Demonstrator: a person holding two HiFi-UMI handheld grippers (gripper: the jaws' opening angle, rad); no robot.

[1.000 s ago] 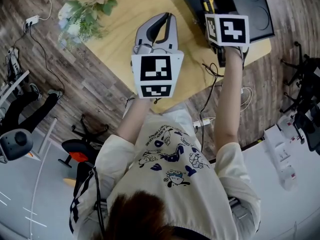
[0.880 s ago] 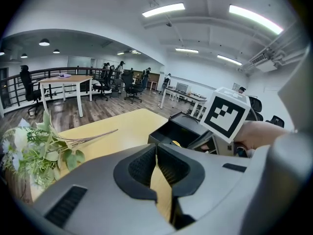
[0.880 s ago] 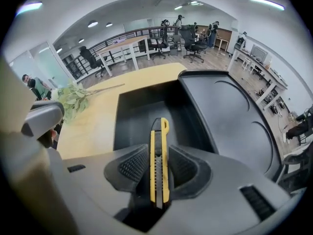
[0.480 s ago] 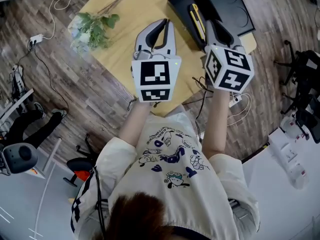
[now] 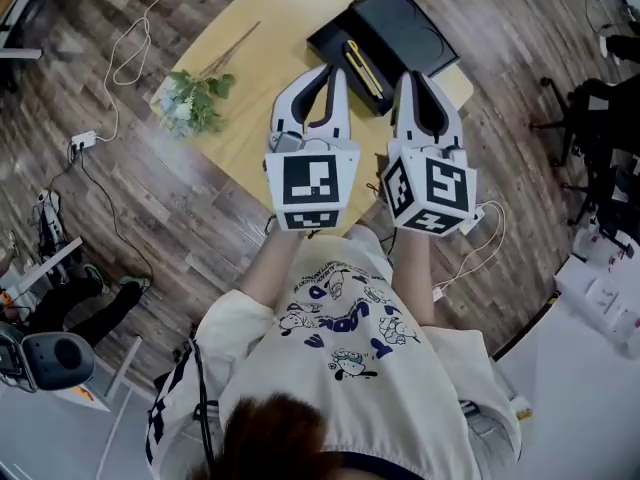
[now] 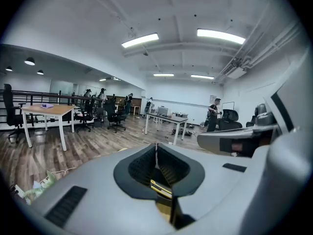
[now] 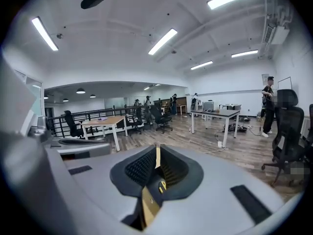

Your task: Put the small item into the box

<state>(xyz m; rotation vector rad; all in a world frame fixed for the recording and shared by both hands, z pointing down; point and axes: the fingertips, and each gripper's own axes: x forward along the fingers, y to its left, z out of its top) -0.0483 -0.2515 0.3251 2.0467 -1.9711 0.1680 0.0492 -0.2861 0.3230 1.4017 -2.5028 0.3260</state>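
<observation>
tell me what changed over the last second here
The right gripper drew back from over the black box toward the person and now sits beside the left gripper; its jaws went from wide open to shut, with nothing between them. The yellow item stays lying in the box. The left gripper stayed shut, and the flowers stayed on the table.

Ceiling strip lights point(image 6: 221, 35) burn out to pure white overhead and fill the room with bright, even light. From my head, the pale wood surface point(image 5: 255, 88) looks evenly lit, its shadows faint. Both gripper views bow hard at the edges and fall to black corners. The grey body of my left gripper point(image 6: 156, 147) blurs near the lens, while distant desks stay sharper.
</observation>
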